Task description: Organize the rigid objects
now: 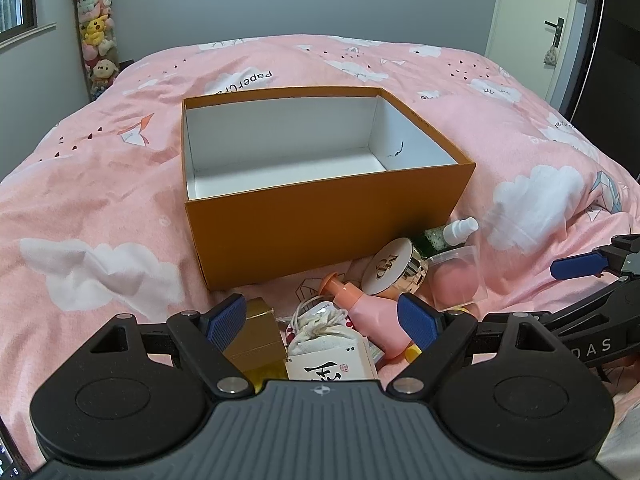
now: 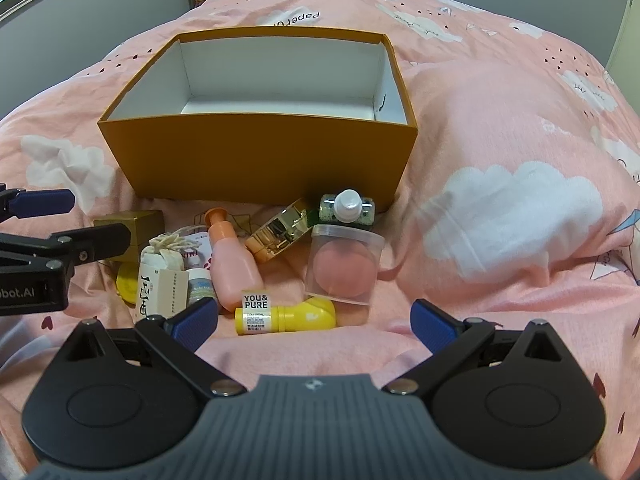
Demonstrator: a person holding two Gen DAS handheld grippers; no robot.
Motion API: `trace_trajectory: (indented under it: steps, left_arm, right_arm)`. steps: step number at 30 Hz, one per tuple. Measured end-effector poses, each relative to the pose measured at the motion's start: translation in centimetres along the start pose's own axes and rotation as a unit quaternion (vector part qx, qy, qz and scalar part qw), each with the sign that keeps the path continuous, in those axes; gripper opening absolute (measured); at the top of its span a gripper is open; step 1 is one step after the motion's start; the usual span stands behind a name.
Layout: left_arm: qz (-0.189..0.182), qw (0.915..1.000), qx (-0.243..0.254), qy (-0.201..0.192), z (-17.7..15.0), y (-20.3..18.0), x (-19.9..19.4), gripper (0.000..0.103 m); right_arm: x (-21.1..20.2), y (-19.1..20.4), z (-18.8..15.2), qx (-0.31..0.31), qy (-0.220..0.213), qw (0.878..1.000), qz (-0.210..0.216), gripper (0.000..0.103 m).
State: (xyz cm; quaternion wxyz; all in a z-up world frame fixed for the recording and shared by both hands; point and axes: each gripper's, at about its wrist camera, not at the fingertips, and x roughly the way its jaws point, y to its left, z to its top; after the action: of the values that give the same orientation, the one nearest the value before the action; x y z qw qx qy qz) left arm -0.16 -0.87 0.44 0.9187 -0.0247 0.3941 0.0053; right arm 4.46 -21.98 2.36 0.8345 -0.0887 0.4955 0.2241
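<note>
the orange box [image 2: 256, 160] sat open and empty on the pink bedspread [image 2: 500, 128], with the small cosmetics heaped just in front of its near wall. the right gripper [image 2: 314, 326] hung low before that heap, its blue fingers spread wide with nothing between them, and the yellow bottle [image 2: 286, 318] lay nearest, just ahead of the gap and a little toward the left finger. its long axis ran crosswise, label end to the left and cap to the right, so the fingers as they stood lined up with its length rather than across its body; a turn of the wrist looked needed before closing. the left gripper [image 1: 324, 318], also spread and holding nothing, hovered over the pink bottle [image 1: 370, 318] and the cloth pouch [image 1: 318, 330], but the yellow bottle was mostly hidden from it, so the right seemed the better placed.
</note>
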Motion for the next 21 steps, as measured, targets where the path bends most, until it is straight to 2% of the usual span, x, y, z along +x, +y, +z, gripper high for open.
trace_trajectory:
  steps: [3, 6, 9, 15, 21]
  left_arm:
    - [-0.001, 1.0000, 0.000, 0.000, 0.0, 0.0, 0.0, 0.098]
    - [-0.009, 1.0000, 0.004, 0.002, 0.0, -0.1, 0.0, 0.090]
    - [-0.015, 0.9999, 0.002, 0.005, 0.0, 0.2, 0.0, 0.090]
    - [-0.027, 0.9990, -0.004, 0.035, 0.3, 1.6, 0.5, 0.090]
    - [-0.028, 0.9963, -0.037, 0.072, 0.3, 4.1, 1.4, 0.088]
  right_arm:
    - [0.0, 0.0, 0.0, 0.000, 0.001, 1.000, 0.000, 0.100]
    - [0.0, 0.0, 0.0, 0.000, 0.001, 1.000, 0.000, 0.100]
    - [0.2, 0.0, 0.1, -0.001, 0.006, 1.000, 0.003, 0.101]
    - [1.1, -0.7, 0.8, 0.002, 0.037, 0.999, 0.032, 0.101]
    - [2.0, -1.1, 2.2, -0.006, 0.053, 0.996, 0.069, 0.100]
